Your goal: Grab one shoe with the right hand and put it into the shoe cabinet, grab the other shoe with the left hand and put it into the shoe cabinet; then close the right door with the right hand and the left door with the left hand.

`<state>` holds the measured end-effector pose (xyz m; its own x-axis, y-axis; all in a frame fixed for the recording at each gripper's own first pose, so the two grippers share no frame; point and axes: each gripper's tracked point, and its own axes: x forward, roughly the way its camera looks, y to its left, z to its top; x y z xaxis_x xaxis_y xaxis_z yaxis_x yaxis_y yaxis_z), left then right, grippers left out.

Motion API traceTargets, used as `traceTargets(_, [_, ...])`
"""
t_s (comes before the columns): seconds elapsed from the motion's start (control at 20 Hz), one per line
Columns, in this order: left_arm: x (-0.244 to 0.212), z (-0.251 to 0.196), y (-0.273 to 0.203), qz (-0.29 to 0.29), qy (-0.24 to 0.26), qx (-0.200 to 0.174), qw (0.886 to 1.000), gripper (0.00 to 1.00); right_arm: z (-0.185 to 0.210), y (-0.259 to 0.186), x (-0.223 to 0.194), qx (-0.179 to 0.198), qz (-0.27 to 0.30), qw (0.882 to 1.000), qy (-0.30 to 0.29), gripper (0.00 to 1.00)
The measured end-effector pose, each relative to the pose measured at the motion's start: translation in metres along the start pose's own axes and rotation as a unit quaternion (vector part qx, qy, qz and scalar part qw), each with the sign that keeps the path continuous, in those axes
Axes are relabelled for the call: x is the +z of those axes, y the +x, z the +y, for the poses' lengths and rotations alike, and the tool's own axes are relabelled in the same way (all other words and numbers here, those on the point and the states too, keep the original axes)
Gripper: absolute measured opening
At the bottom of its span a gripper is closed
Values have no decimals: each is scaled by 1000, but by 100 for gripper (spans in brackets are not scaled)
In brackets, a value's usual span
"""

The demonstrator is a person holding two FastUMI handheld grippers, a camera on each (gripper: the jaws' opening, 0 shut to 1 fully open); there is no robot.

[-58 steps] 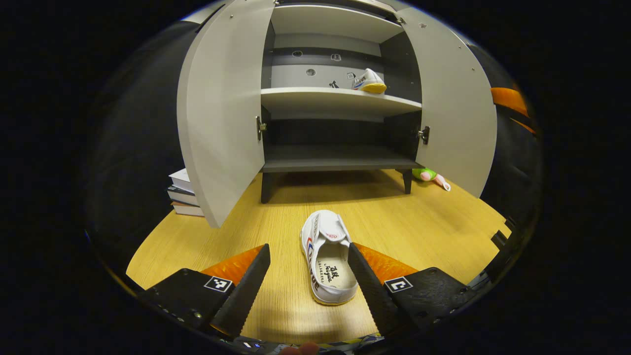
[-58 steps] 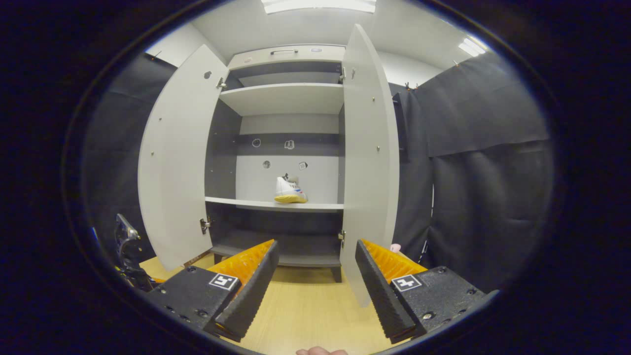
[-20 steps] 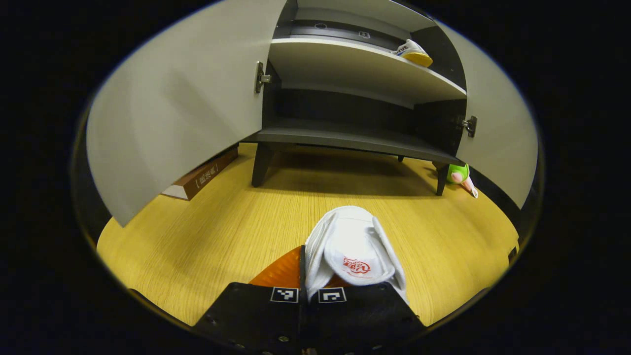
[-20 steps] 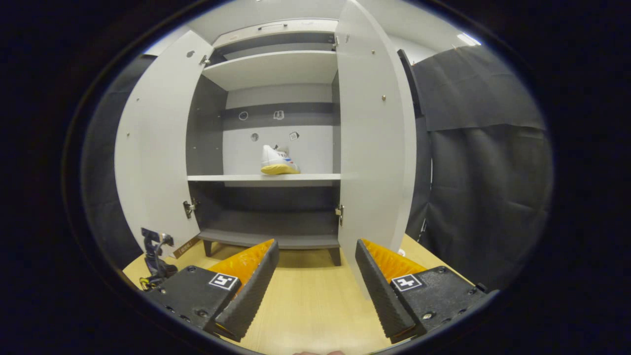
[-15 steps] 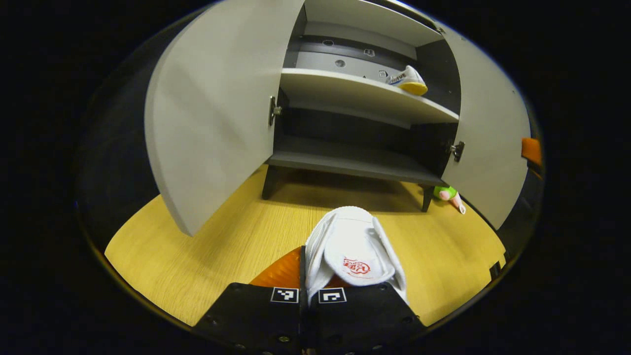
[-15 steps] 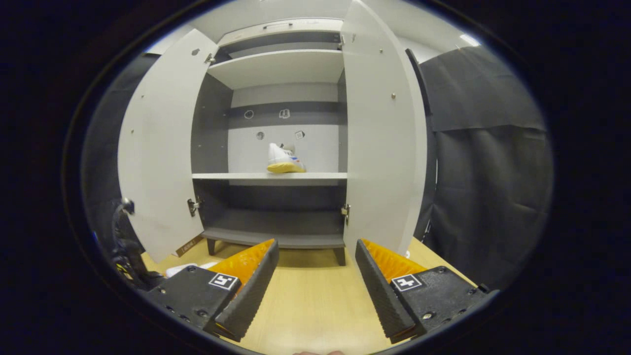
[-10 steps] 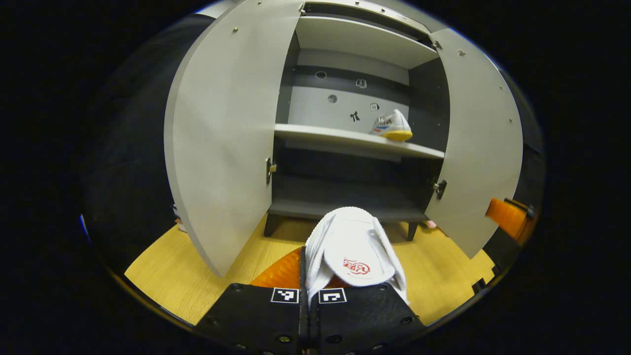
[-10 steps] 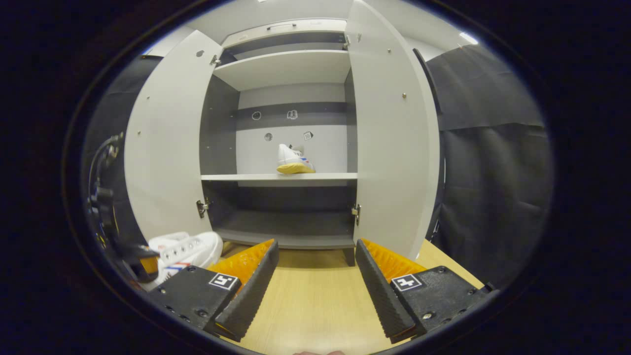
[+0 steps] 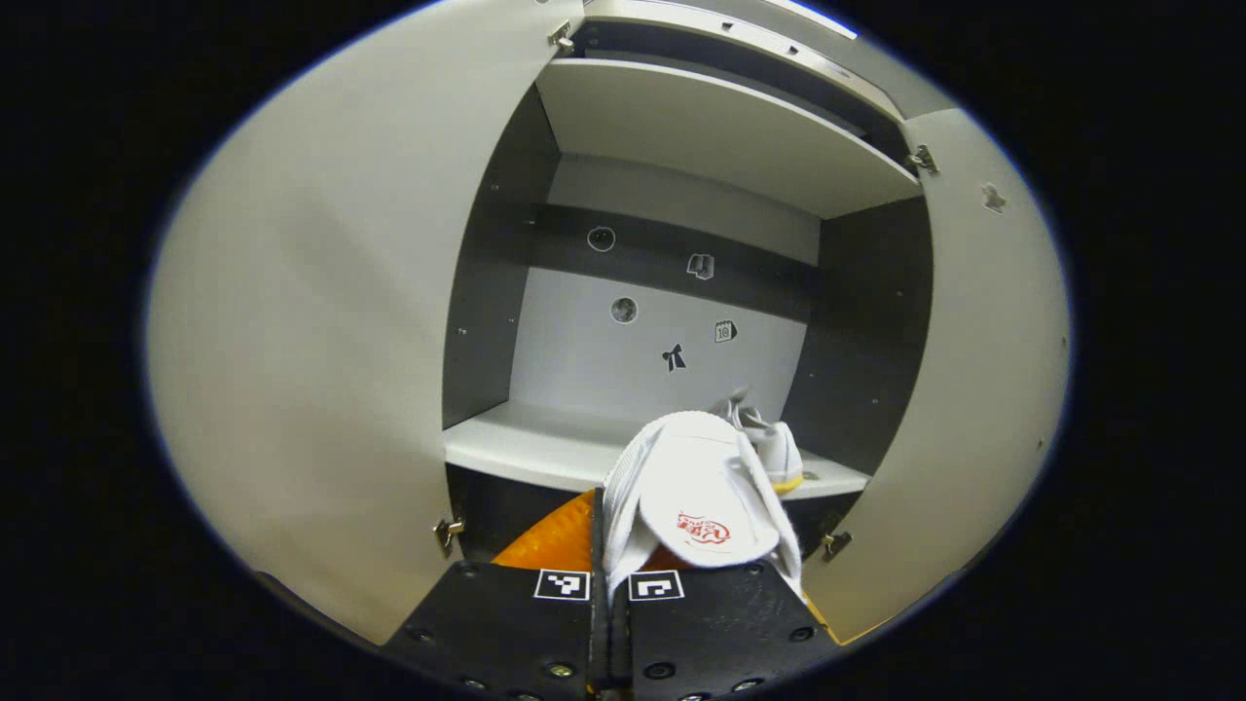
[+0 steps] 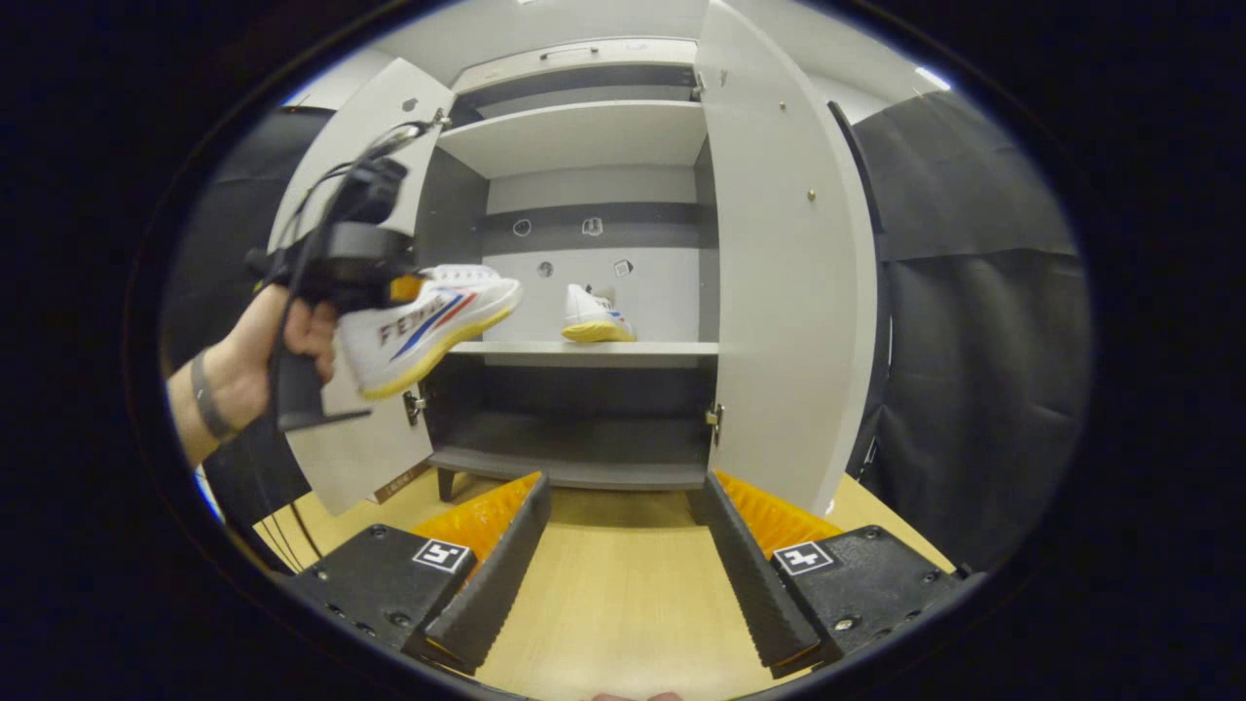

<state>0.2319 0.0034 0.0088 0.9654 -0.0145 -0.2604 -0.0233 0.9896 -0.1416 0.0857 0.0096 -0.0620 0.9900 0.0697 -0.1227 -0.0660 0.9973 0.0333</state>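
There are two shoes. Both are white cloth with a yellow sole. One shoe is up in the air, just in front of the middle shelf. The left gripper pinches its heel end, with both fingers pressed on it. A hand holds this gripper. The other shoe sits on the middle shelf, on the right side, near the back wall.

The cabinet is tall, smooth and gray, with flat shelves. Its two doors, the left door and the right door, stand open.

The right gripper is spread wide and holds nothing. It hangs over the yellow wood floor. Its fingers are black and ridged.
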Motion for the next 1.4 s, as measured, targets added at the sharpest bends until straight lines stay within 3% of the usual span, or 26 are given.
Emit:
traceTargets(0.25, [43, -14, 82, 32, 35, 52, 998, 0, -9, -6, -4, -11, 5, 1000, -4, 99])
traceTargets(0.35, [63, -33, 77, 58, 41, 69, 995, 0, -15, -6, -6, -15, 8, 1000, -5, 99])
traceTargets(0.7, [29, -10, 108, 149, 57, 104, 982, 0, -39, -10, -12, -39, 15, 999, 2, 98])
traceTargets(0.95, [14, -4, 117, 196, 42, 128, 971, 4, -50, -9, -19, -48, 25, 998, 14, 98])
traceTargets(1.2, [25, -18, 106, 189, 40, 83, 978, 34, -53, -9, -24, -49, 28, 998, 13, 100])
traceTargets(1.4, [41, -22, 75, 165, 31, 48, 985, 36, -50, -10, -25, -43, 28, 999, 13, 98])
